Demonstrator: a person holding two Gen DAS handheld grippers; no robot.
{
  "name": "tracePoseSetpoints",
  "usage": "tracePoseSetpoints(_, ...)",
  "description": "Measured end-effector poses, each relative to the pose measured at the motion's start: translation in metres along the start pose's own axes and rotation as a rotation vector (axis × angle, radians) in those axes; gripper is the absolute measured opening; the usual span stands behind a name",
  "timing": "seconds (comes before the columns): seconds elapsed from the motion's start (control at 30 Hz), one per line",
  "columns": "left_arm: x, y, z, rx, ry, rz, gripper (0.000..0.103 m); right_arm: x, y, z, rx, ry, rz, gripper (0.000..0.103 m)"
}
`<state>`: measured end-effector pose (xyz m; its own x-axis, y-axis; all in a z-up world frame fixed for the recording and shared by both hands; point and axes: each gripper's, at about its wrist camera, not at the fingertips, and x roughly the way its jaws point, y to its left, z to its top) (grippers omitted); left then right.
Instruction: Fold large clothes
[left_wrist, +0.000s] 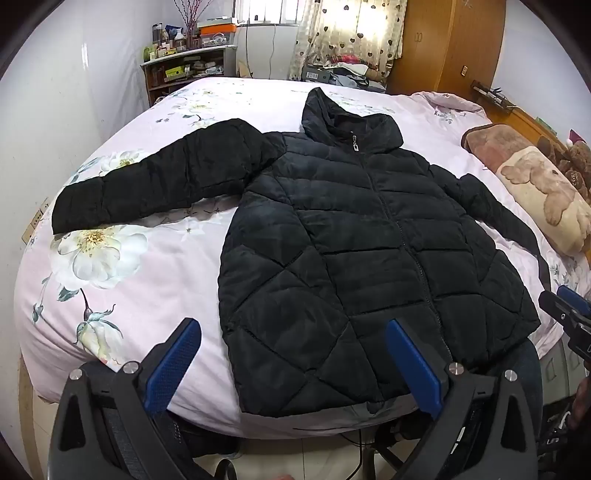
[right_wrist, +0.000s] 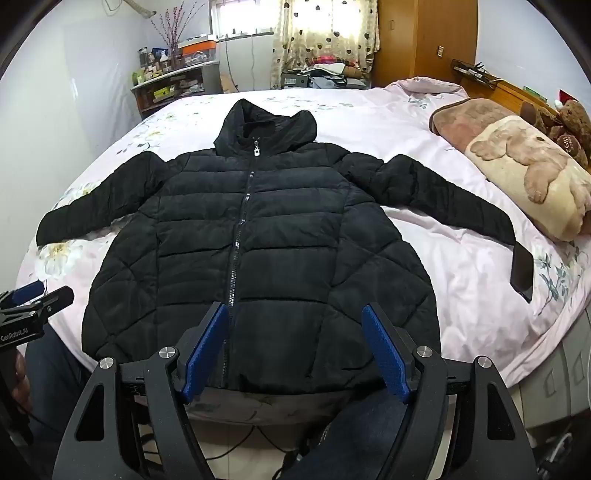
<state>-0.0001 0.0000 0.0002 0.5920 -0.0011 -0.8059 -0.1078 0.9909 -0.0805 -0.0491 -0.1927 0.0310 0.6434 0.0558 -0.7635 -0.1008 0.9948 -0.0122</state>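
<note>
Black puffer jacket (right_wrist: 258, 240) lies flat, front up and zipped, on the bed (right_wrist: 424, 122), sleeves spread to both sides, hood (right_wrist: 264, 123) away from the person: laid open so the folds can start from the sleeves. Hem hangs slightly over the near bed edge. Left gripper (left_wrist: 293, 363) and right gripper (right_wrist: 295, 349) both hover above the hem, jaws released wide, gripping nothing. Pillow (right_wrist: 517, 173) sits beside the right sleeve (right_wrist: 443, 195), apart from it. Likely first step: sleeves folded inward; nothing folded yet
</note>
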Motion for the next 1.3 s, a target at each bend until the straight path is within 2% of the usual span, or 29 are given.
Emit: tracePoseSetpoints(1.3,-0.001,-0.004,0.002,0.018,-0.011,0.014,0.101,0.003,0.001,0.002,0.005,0.004,-0.003,0.074)
